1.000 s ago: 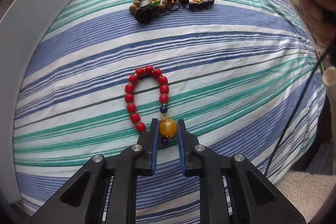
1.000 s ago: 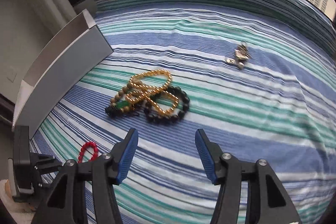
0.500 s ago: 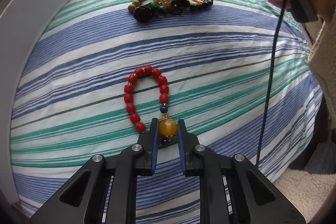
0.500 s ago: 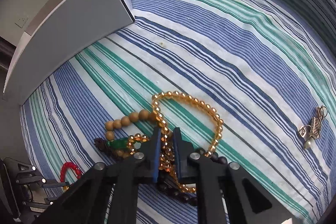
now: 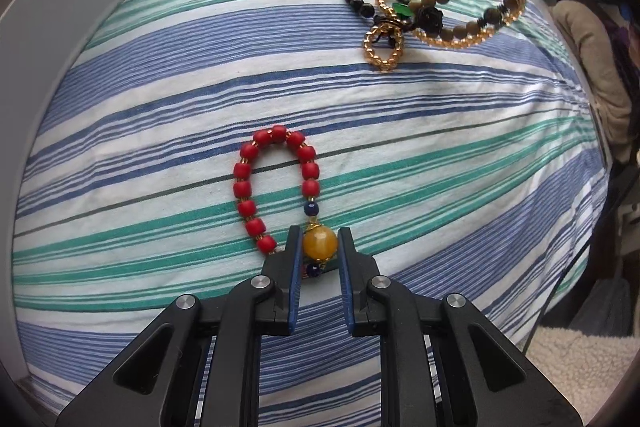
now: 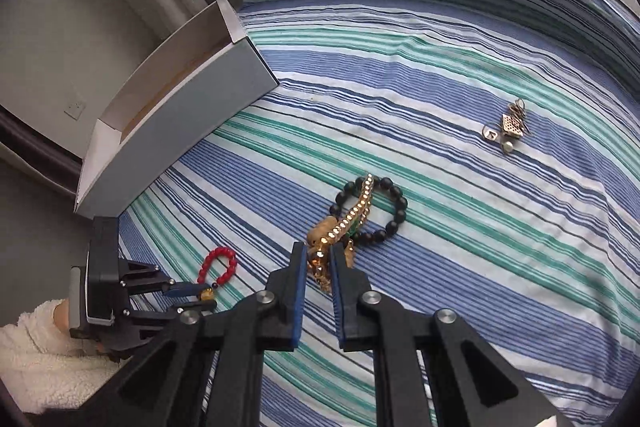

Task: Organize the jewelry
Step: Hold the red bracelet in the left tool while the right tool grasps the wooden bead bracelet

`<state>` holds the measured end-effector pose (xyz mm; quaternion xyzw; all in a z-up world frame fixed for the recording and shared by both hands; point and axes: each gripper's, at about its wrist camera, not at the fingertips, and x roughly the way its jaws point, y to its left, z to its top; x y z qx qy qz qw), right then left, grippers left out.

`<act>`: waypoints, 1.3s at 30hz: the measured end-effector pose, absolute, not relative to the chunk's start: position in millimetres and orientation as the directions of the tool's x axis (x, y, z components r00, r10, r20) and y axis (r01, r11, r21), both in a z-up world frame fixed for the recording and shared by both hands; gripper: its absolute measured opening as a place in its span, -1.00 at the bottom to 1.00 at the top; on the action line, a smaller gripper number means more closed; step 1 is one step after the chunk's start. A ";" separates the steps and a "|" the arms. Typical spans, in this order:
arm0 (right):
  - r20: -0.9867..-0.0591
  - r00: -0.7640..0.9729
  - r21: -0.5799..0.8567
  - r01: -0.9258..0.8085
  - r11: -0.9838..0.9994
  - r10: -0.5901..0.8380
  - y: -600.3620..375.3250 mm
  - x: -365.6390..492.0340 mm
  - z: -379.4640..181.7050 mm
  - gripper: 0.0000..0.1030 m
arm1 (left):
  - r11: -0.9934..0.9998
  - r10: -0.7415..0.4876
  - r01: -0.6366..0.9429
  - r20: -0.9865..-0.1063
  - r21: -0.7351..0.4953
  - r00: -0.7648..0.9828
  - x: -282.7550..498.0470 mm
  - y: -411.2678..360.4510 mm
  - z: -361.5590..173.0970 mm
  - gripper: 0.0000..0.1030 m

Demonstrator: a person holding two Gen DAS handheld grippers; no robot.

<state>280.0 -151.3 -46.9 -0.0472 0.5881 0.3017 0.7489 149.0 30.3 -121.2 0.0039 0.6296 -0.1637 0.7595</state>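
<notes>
The right gripper [image 6: 319, 267] was clamped on the gold strand [image 6: 352, 217], its tangle trailing ahead onto the bed [image 6: 460, 247]. The left gripper [image 5: 320, 247] pinched the red bracelet's [image 5: 276, 179] amber bead [image 5: 319, 244]. The box [image 6: 192, 115] lay ahead-left of both, nearer the left.

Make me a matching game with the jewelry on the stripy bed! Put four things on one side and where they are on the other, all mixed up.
Things:
1. red bead bracelet with a big yellow bead
2. golden bead chain
3. small silver charm cluster
4. open white cardboard box

Places:
A. at the edge of the striped bedsheet, nothing in either gripper's reach
B. pinched by the right gripper, tangled with a black bead bracelet
C. lying alone, far from both grippers
D. its yellow bead sits between the left gripper pads

Pairs: 1-D, 2-B, 3-C, 4-A
</notes>
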 end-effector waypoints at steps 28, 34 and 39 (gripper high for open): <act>-0.942 0.288 0.025 -0.445 0.895 0.169 -197.9 243.5 -95.8 -0.77 | 0.947 -0.210 0.279 -0.964 -0.158 0.166 149.1 17.1 -120.7 -0.69; -0.938 0.289 0.118 -0.258 0.959 0.193 -263.6 217.0 -70.9 -0.77 | 0.948 -0.204 0.281 -0.962 -0.148 0.181 147.0 14.8 -120.5 -0.69; -0.961 0.247 0.114 -0.049 0.992 0.123 -329.7 205.1 -115.4 -0.77 | 0.949 -0.195 0.284 -0.963 -0.138 0.184 145.7 13.2 -121.1 -0.69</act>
